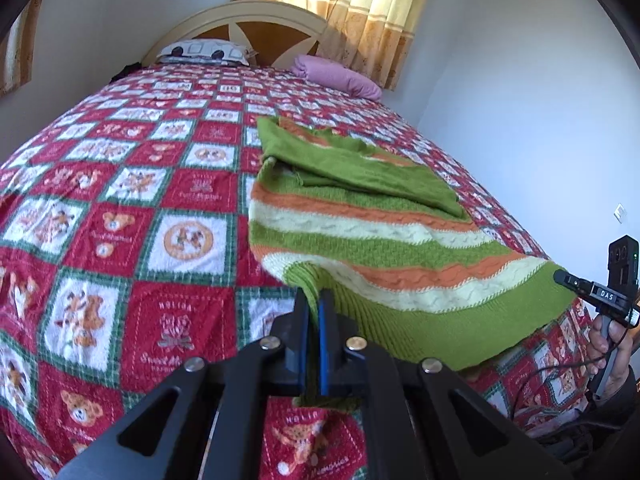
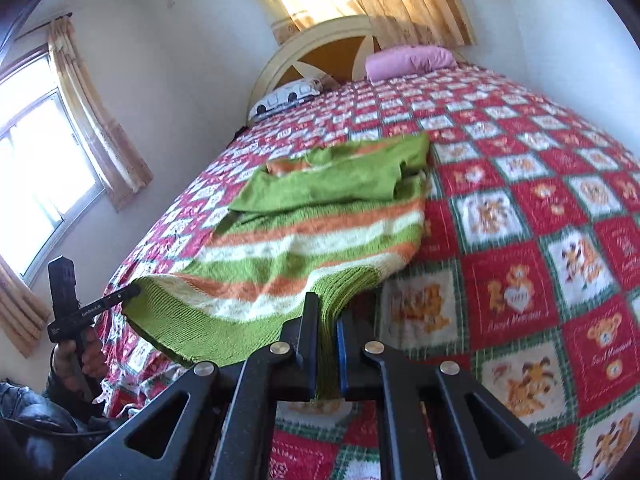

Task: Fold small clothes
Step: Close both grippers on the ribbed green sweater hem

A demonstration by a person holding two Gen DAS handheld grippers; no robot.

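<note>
Striped sweater [image 1: 372,236] (hem lifted) between grippers

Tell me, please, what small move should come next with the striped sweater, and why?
Probably carry both hem corners forward toward the folded sleeves. The left gripper and right gripper each pinch the green hem of the striped sweater, lifted off the bedspread, so the bottom half seems ready to fold over.

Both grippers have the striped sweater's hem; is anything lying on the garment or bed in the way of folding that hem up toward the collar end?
Nothing visible blocks it. The left gripper and right gripper pinch the green ribbed hem of the green, orange and cream striped knit sweater. Only its own folded-in green sleeves lie ahead.
</note>
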